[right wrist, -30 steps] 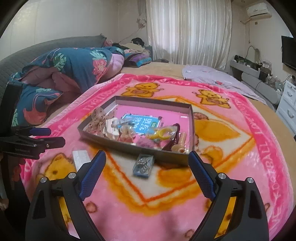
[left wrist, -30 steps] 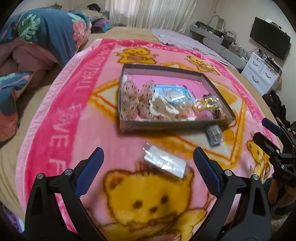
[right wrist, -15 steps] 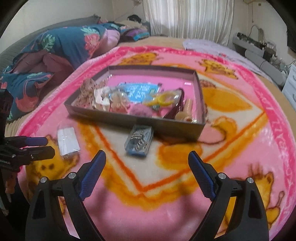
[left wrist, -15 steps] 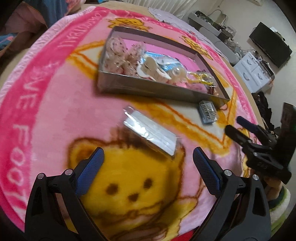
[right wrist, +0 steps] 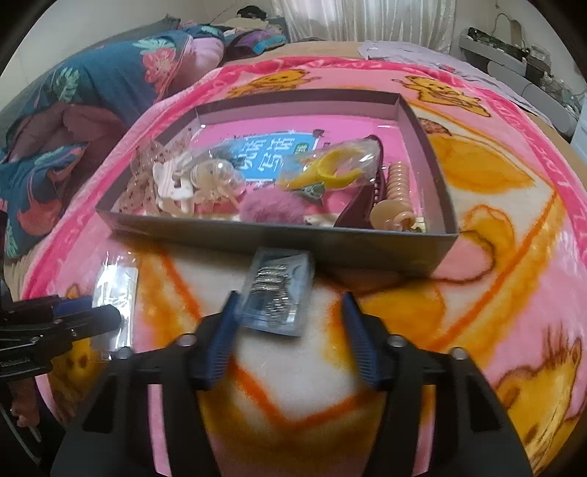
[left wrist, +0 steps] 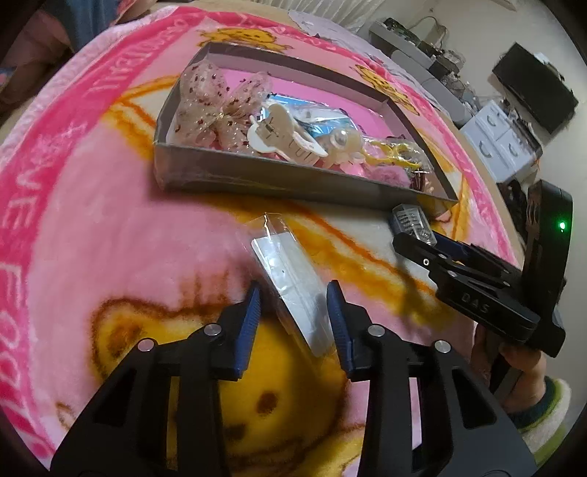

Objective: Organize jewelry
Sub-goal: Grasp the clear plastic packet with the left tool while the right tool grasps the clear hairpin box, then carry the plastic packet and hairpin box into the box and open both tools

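1. Clear plastic sachet (left wrist: 293, 282) with a white card inside, flat on the pink bear-print blanket (left wrist: 91, 227), just short of the grey tray (left wrist: 279, 179).
2. Straddled by the left gripper (left wrist: 295, 312): blue fingertips (left wrist: 253, 312) apart, one on each side of the sachet's near end, not visibly pressing it.
3. Small blue-edged packet (right wrist: 279, 293) of silvery metal bits, also on the blanket, far end touching or just short of the tray's front wall; too blurred to tell which.
4. Bracketed by the right gripper (right wrist: 290, 330): fingers spread, left pad (right wrist: 225, 330) at the packet's edge, right pad clear of it.
5. Inside the tray, crowded toward the near wall: sheer spotted bow (left wrist: 216, 102), white claw clip (left wrist: 279, 135), pearl-trimmed piece (left wrist: 343, 141), yellow item in a clear bag (right wrist: 330, 168), fuzzy pink pom-pom (right wrist: 271, 205), beige spiral hair tie (right wrist: 394, 183), dark maroon clip (right wrist: 361, 205), blue printed card (right wrist: 271, 157) underneath.
6. Beyond the blanket: floral quilt (right wrist: 91, 95) bunched at the left, white curtain (right wrist: 367, 18) at the back, white drawers (left wrist: 502, 143) and a dark screen (left wrist: 532, 88) at the right.
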`<state>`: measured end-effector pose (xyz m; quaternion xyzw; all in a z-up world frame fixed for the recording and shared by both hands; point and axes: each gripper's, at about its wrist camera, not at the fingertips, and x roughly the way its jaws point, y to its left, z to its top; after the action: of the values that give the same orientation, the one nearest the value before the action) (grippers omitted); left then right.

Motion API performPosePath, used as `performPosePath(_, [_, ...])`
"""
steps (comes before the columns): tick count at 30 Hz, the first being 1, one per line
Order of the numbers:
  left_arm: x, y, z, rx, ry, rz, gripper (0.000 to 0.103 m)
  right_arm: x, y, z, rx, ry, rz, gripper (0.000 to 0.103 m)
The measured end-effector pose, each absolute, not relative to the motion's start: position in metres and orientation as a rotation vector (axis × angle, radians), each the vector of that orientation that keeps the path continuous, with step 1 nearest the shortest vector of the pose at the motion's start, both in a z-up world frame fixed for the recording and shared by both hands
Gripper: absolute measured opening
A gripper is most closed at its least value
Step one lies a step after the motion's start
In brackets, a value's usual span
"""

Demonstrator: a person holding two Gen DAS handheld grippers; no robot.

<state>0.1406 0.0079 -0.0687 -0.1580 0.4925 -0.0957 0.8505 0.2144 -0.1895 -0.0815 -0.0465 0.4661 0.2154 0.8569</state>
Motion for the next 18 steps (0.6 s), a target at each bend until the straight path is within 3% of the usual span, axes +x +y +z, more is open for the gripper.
performPosePath(2, [0.140, 0.004, -0.066, -0.307, 1.031, -0.205, 0.025, 0.213, -0.188, -0.080, -0.101, 0.979, 0.468, 0.032])
performPosePath(18, [0.125, -0.006, -0.034, -0.208, 0.928, -0.208, 0.019, 0.176, -0.222, -0.033, 0.073, 0.869, 0.559, 0.031])
